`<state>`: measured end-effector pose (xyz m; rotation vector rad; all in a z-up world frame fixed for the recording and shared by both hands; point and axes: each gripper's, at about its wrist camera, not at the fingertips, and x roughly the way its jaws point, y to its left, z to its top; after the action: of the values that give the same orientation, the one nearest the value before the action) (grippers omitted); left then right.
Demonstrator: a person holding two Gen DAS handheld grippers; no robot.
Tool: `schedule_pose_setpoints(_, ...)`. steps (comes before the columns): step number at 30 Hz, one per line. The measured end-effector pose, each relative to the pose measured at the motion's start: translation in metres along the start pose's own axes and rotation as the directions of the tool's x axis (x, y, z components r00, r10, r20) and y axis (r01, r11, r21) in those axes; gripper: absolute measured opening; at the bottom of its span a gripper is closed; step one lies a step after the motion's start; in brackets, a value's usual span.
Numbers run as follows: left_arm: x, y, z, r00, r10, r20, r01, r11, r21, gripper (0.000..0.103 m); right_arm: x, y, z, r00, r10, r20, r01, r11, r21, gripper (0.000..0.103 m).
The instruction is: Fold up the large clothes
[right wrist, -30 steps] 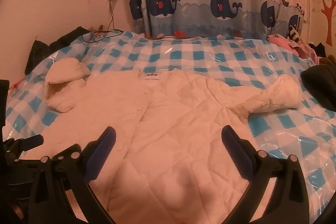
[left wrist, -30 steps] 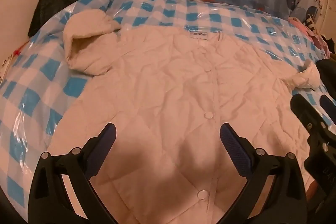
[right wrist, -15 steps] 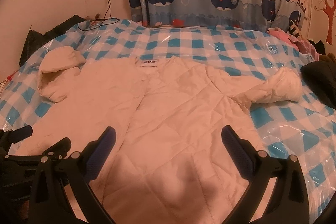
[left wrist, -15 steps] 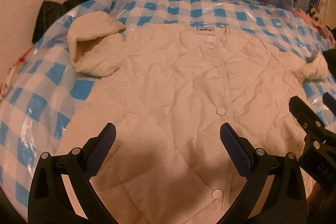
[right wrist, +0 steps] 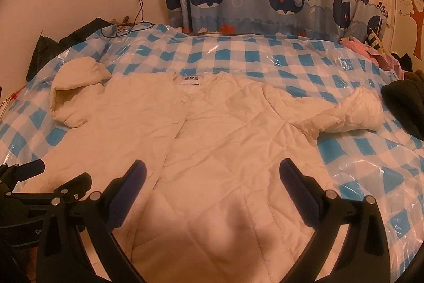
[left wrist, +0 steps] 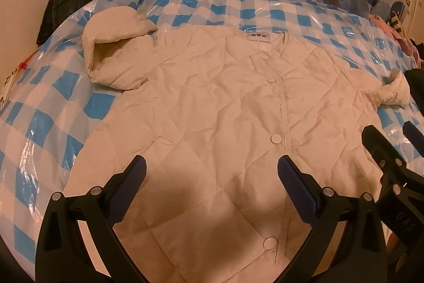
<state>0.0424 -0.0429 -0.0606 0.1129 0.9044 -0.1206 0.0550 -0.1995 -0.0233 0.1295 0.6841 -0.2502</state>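
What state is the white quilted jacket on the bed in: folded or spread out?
Spread out. The white quilted jacket lies flat, front up and buttoned, on the checked bed cover; only its left sleeve is bent back.

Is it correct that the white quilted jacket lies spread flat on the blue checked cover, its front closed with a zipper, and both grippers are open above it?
Not quite. The jacket closes with round snap buttons, not a zipper, as the left wrist view shows. The rest holds: it lies spread on the blue checked cover, with the left gripper and right gripper open above it.
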Motion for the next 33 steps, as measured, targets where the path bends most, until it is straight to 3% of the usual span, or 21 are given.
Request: schedule_pose_setpoints(33, 0.0084, -0.0069, -0.0009, 0.999, 0.031, -0.019, -0.030, 0.998, 0.046, 0.096, 0.0034, 0.0028, -0.0042, 1.000, 0.014, -0.018, -0.015, 1.000, -0.013, 0.097)
